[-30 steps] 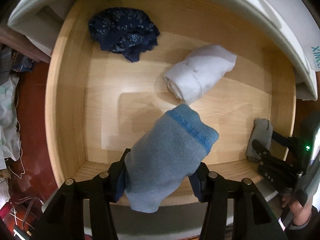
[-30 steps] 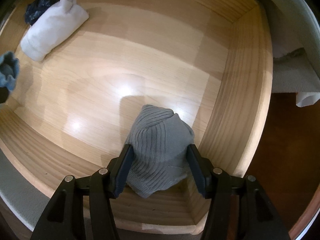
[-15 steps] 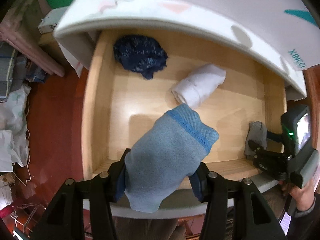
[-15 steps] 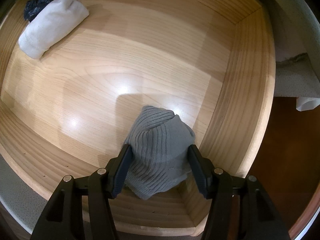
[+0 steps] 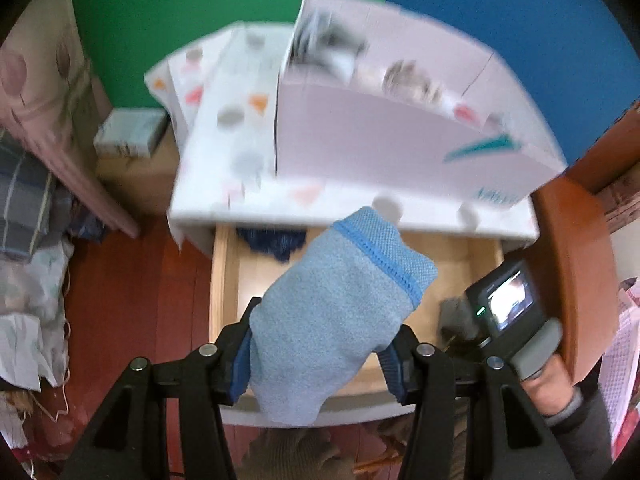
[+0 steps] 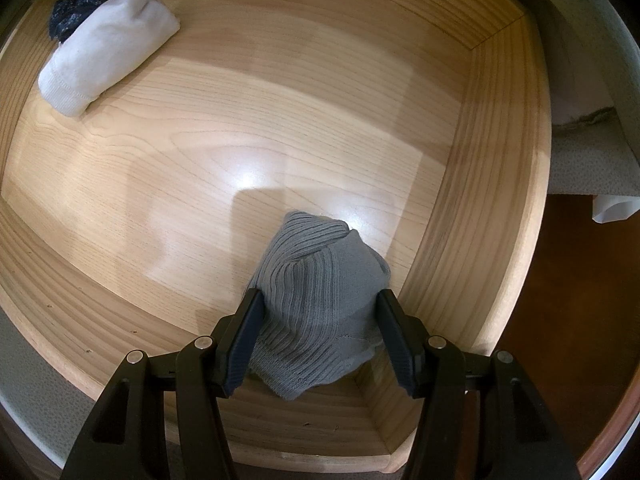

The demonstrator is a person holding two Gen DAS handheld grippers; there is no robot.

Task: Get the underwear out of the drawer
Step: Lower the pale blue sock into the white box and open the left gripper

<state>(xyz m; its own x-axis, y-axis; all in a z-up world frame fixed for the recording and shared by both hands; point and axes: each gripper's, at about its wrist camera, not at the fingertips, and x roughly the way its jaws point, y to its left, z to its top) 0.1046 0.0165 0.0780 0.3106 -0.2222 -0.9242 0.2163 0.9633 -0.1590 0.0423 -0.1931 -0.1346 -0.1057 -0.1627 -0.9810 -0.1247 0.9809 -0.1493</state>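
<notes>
My left gripper point(image 5: 316, 354) is shut on a rolled light-blue underwear piece point(image 5: 340, 308) with a brighter blue band, held high above the open wooden drawer point(image 5: 224, 276). Inside the drawer, in its near right corner, my right gripper point(image 6: 318, 340) is shut on a grey ribbed roll point(image 6: 320, 304). A white roll point(image 6: 108, 64) lies at the far left of the drawer floor point(image 6: 240, 120), with a dark navy patterned piece point(image 6: 80, 0) behind it. In the left wrist view the navy piece point(image 5: 268, 240) peeks out under the cabinet top, and the right gripper's camera body point(image 5: 508, 308) shows at the drawer's right.
A white cabinet top point(image 5: 248, 148) with coloured shapes carries a pale box point(image 5: 380, 140). Green and blue mats stand behind. Red floor point(image 5: 120, 300) with piled cloth and bags lies to the left. A person's hand point(image 5: 556, 384) holds the right gripper.
My left gripper has risen well above the drawer with the light-blue roll, and the cabinet top and wall have come into view. The right gripper has stayed put on the grey roll.
</notes>
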